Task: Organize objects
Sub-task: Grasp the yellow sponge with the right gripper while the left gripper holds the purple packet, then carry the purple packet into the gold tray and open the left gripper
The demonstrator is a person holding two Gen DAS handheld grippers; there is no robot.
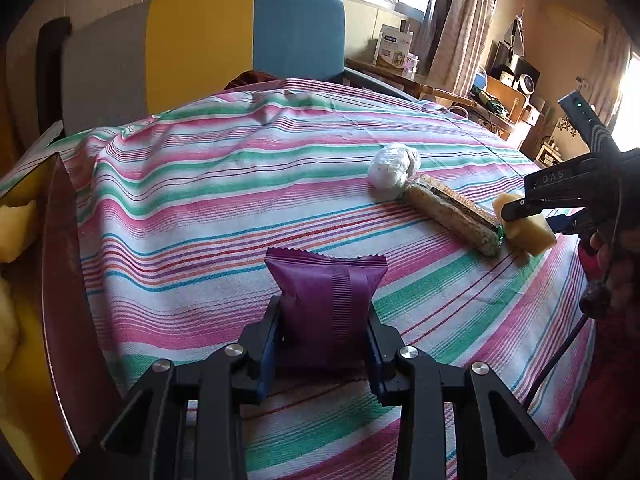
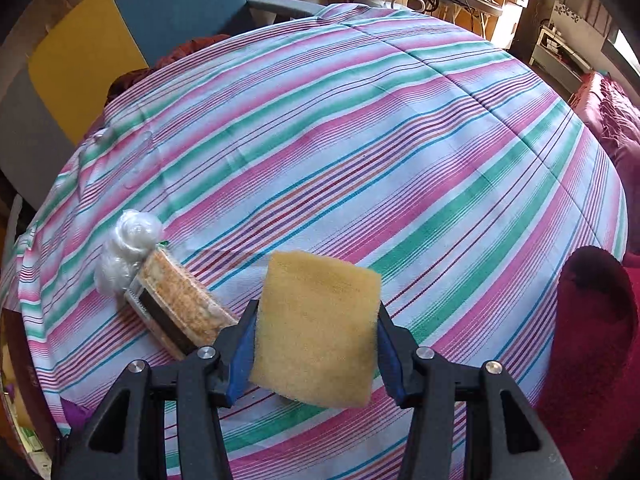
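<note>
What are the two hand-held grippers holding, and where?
Left hand-held gripper squeezes the purple snack packet by its lower sides. Right hand-held gripper pinches the yellow sponge by its side edges.

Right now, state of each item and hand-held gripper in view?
Left hand-held gripper: shut on purple packet.
Right hand-held gripper: shut on yellow sponge, lifted off the cloth.
Cracker pack: lying flat on the cloth, untouched.
White bag bundle: resting against the pack's end.
</note>
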